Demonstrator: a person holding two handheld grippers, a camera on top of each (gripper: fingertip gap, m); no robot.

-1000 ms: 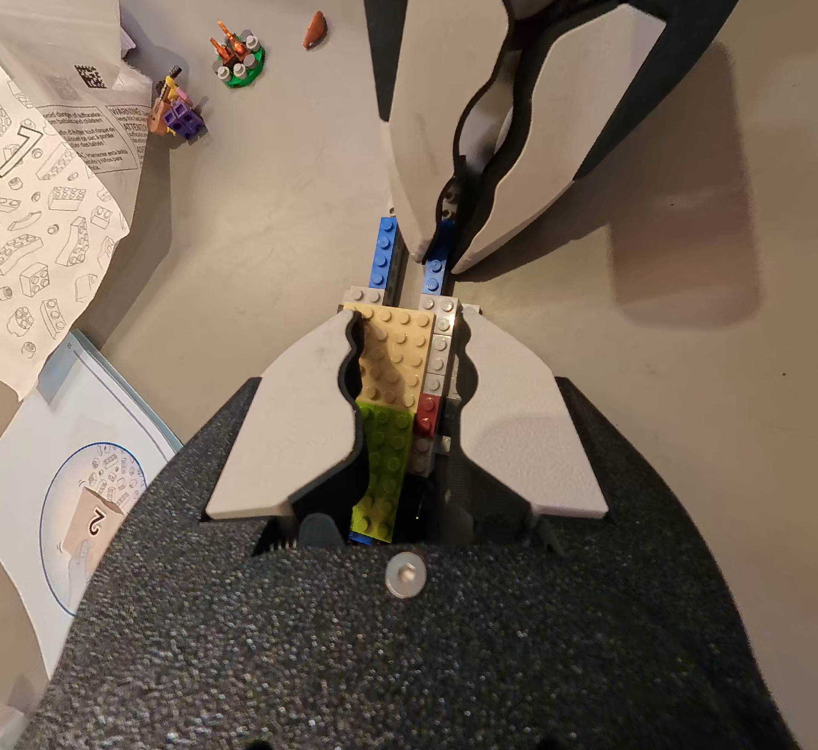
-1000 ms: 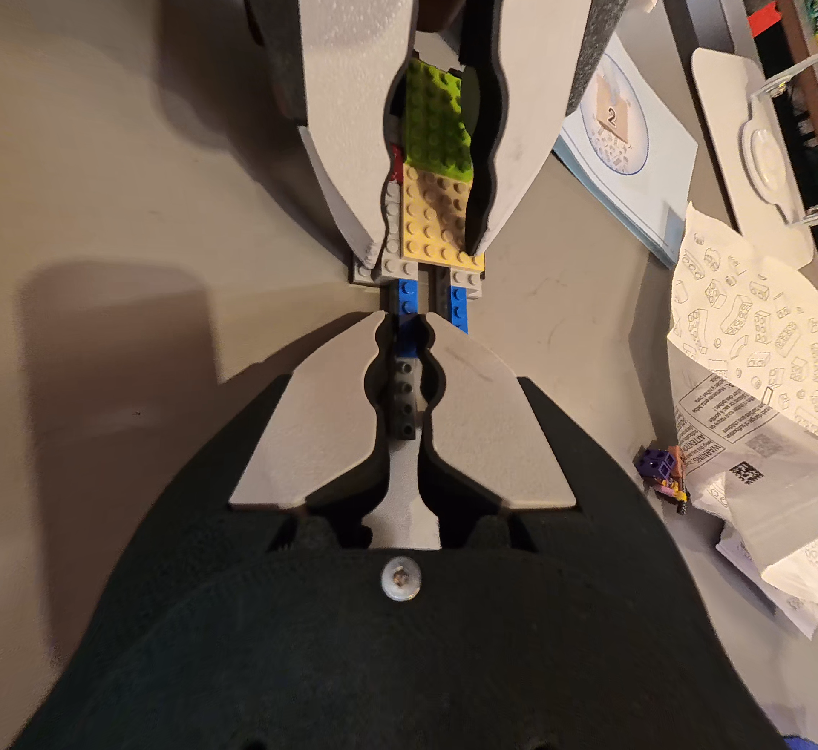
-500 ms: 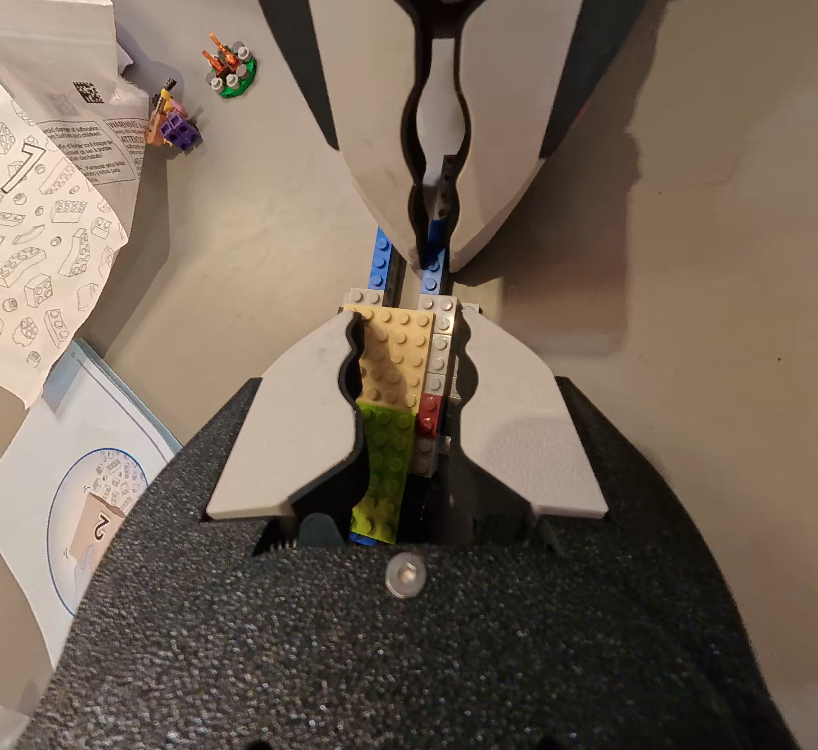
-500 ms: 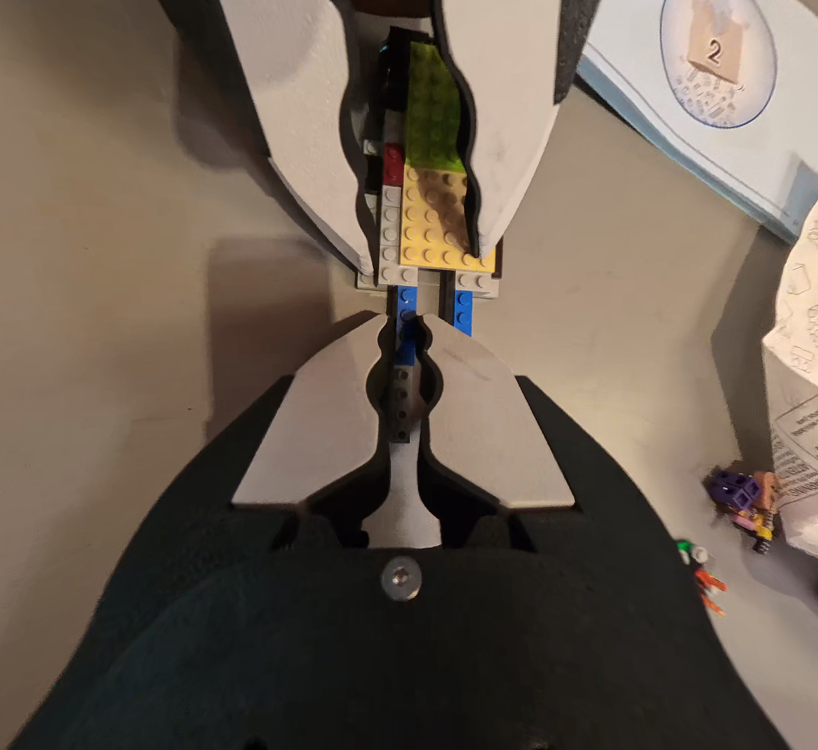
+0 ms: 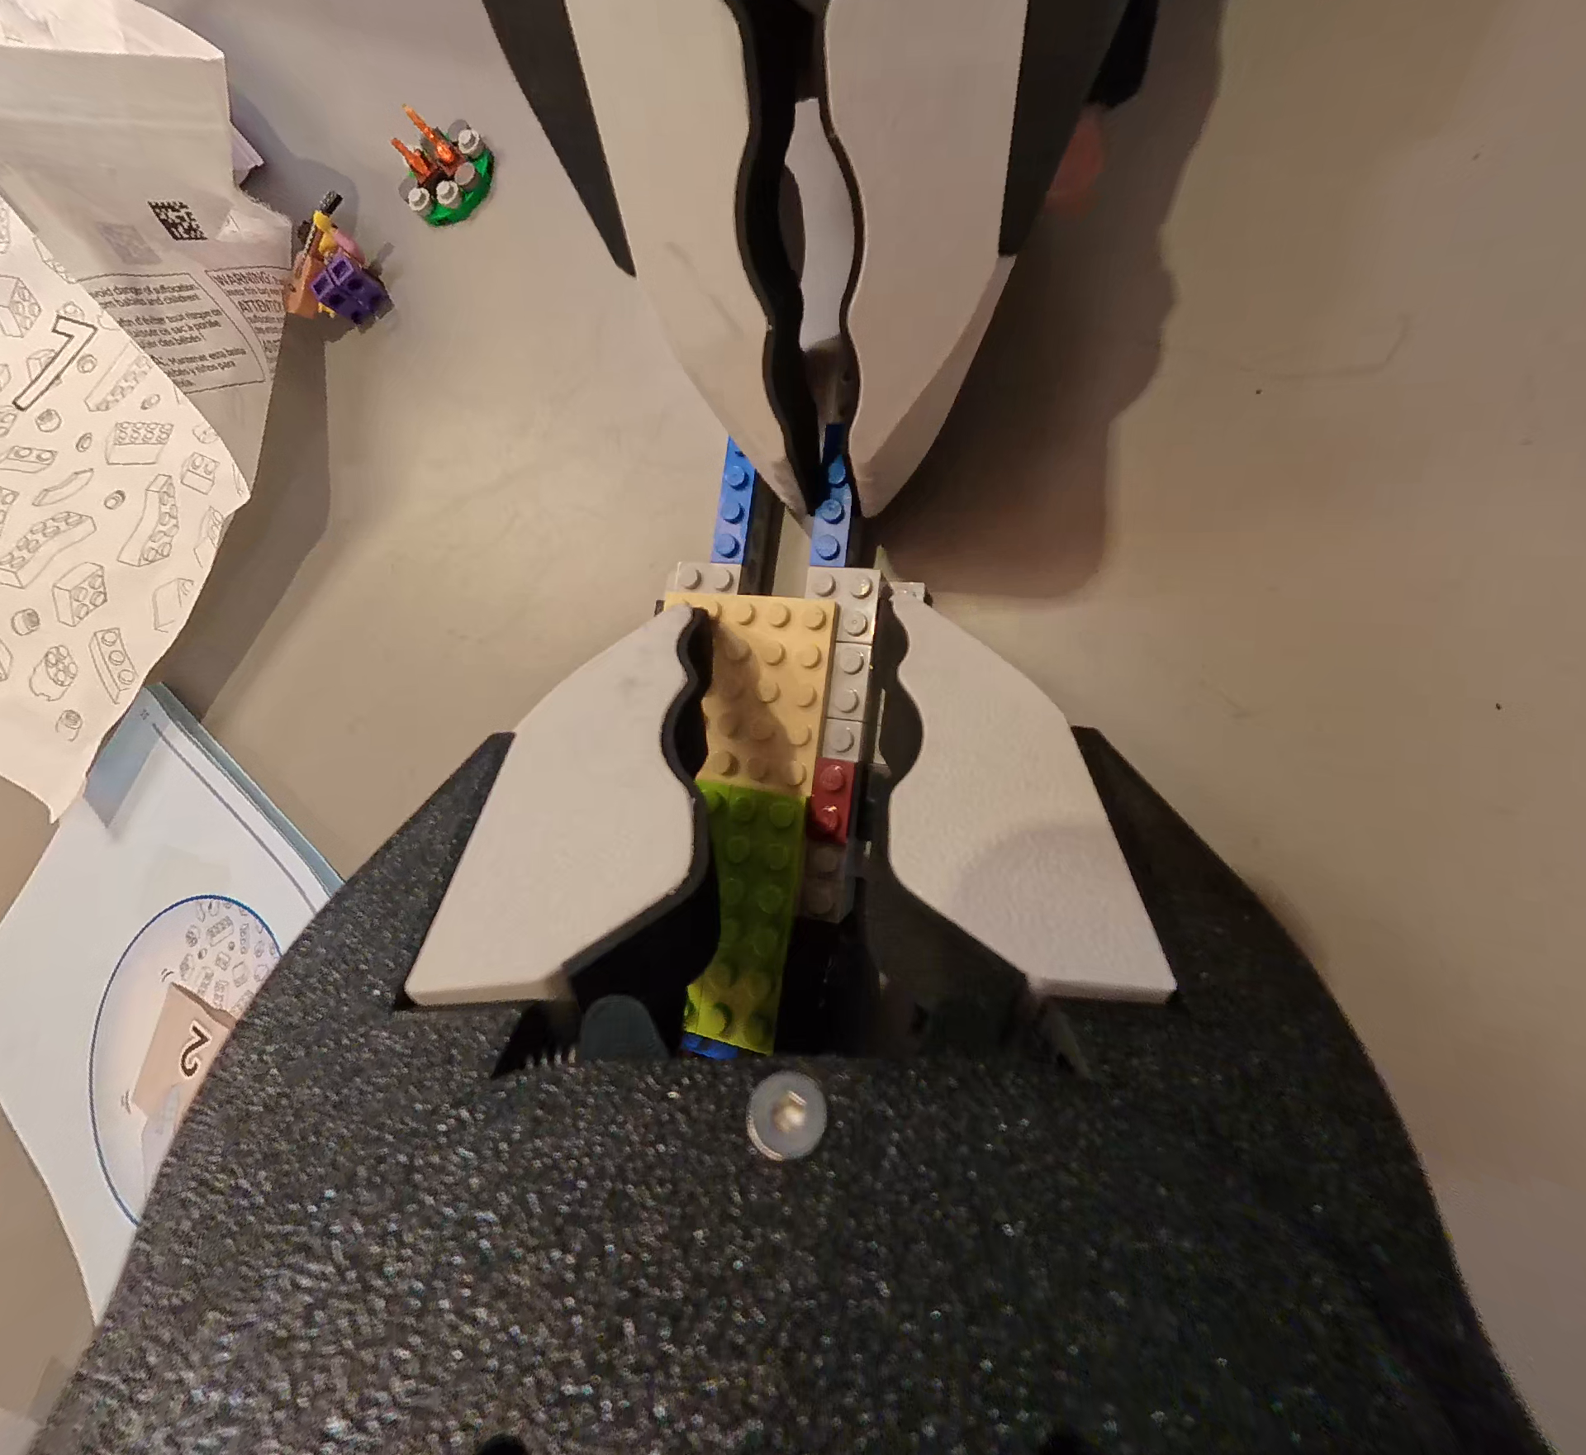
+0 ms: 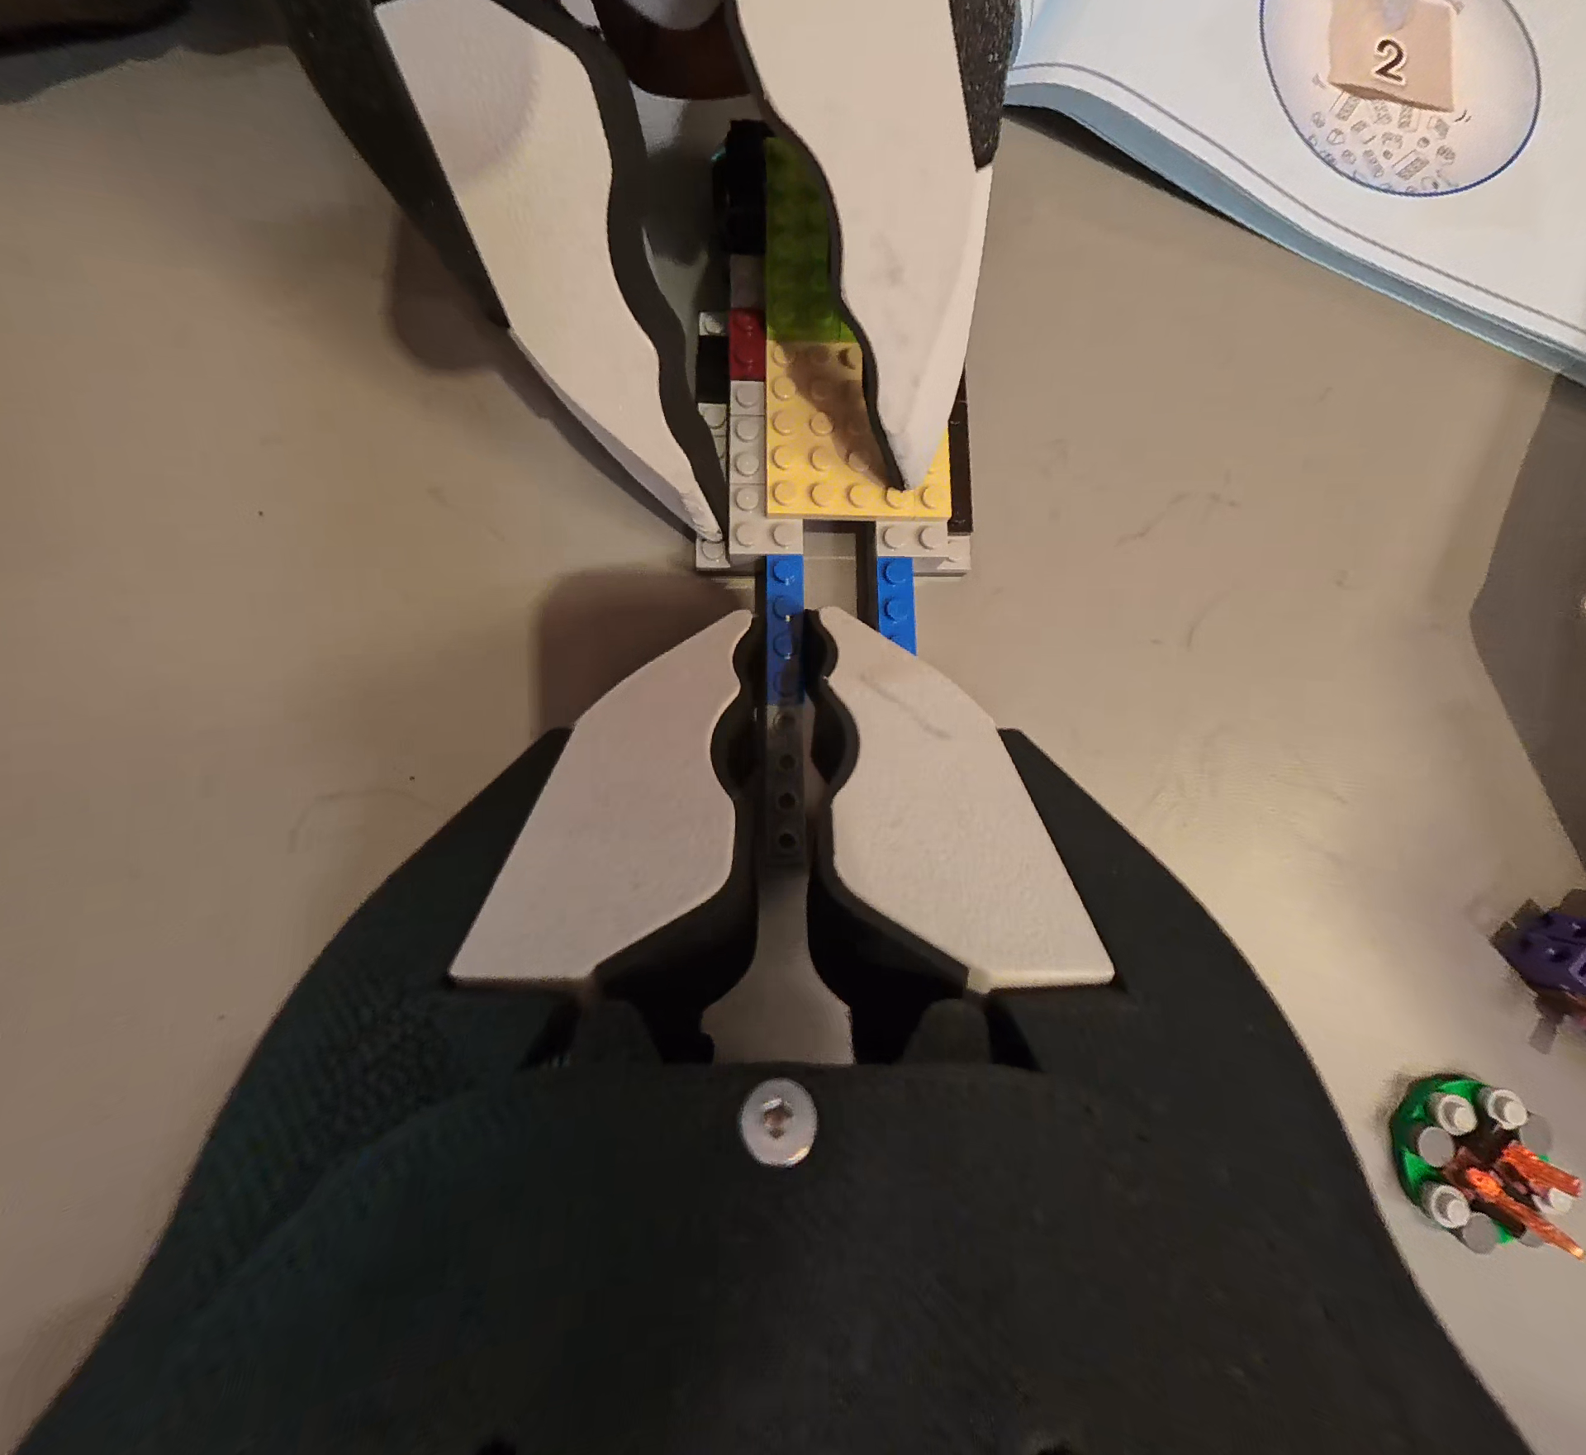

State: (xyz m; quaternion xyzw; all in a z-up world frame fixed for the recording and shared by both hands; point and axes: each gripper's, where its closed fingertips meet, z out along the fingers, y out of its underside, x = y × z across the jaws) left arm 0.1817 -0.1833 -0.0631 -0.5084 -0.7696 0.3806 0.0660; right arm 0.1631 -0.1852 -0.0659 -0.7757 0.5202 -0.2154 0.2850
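Observation:
A brick assembly (image 5: pixel 772 693) with tan, green, grey and red plates lies between my left gripper's (image 5: pixel 794 607) fingers, which are shut on its sides. Two narrow blue strips stick out of its far end. My right gripper (image 6: pixel 785 615) faces the left one and is shut on one blue strip (image 6: pixel 783 598), which runs on into a dark grey piece (image 6: pixel 785 778) between the fingers. The other blue strip (image 6: pixel 895 598) is free. The right gripper also shows in the left wrist view (image 5: pixel 837 495), and the left gripper in the right wrist view (image 6: pixel 807 504). The assembly (image 6: pixel 824 452) sits low over the grey table.
A green round piece with orange flames (image 5: pixel 446 169) and a small purple build (image 5: pixel 343 281) lie on the table to my left. A printed white paper bag (image 5: pixel 103 298) and a light blue booklet (image 5: pixel 129 942) are farther left. A small brown piece (image 5: pixel 1077 160) lies behind the right gripper. The tips of both grippers are at nearly the same place.
The right gripper has swung round to face the left one head-on and come lower, staying shut on the blue strip. The left gripper and the assembly have hardly moved.

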